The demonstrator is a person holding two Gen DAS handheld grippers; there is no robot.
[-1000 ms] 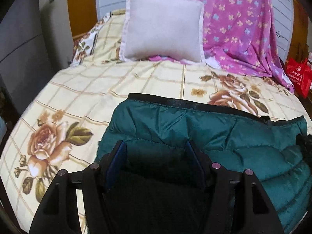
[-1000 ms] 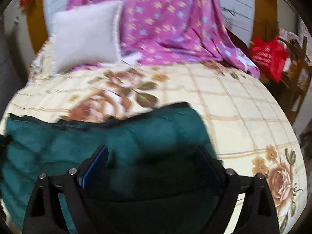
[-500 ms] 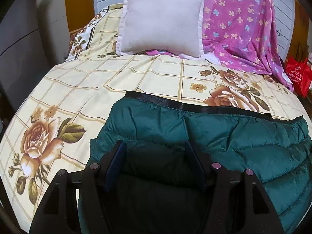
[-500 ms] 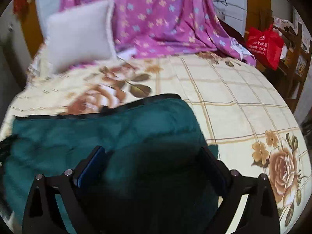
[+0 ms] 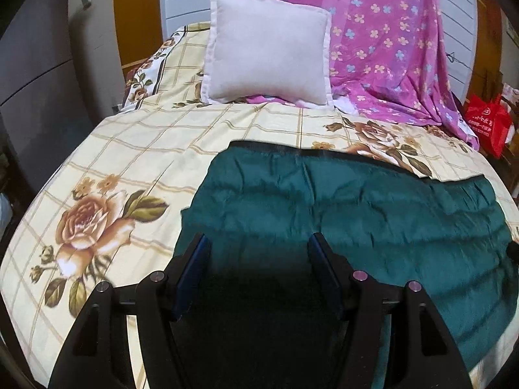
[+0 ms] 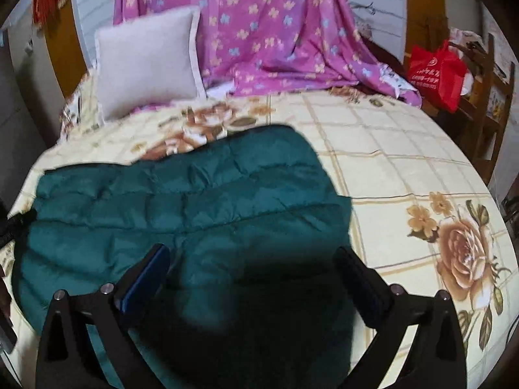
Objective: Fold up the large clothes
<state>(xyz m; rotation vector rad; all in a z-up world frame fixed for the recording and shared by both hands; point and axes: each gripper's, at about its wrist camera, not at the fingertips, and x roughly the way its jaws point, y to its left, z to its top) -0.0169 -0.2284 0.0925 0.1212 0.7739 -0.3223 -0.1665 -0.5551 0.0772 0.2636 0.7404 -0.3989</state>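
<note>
Both grippers have backed off the jacket (image 5: 340, 201); right gripper (image 6: 253, 259) just widened, left gripper (image 5: 256, 249) wide, both empty. Regrip the 12 o'clock hem evenly.

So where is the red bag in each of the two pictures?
Left wrist view: the red bag sits at the far right edge, just past the corner of the bed.
Right wrist view: the red bag is in the upper right, beside a wooden chair.
Shared landmark: the purple flowered sheet hangs just left of the bag in both views.
</note>
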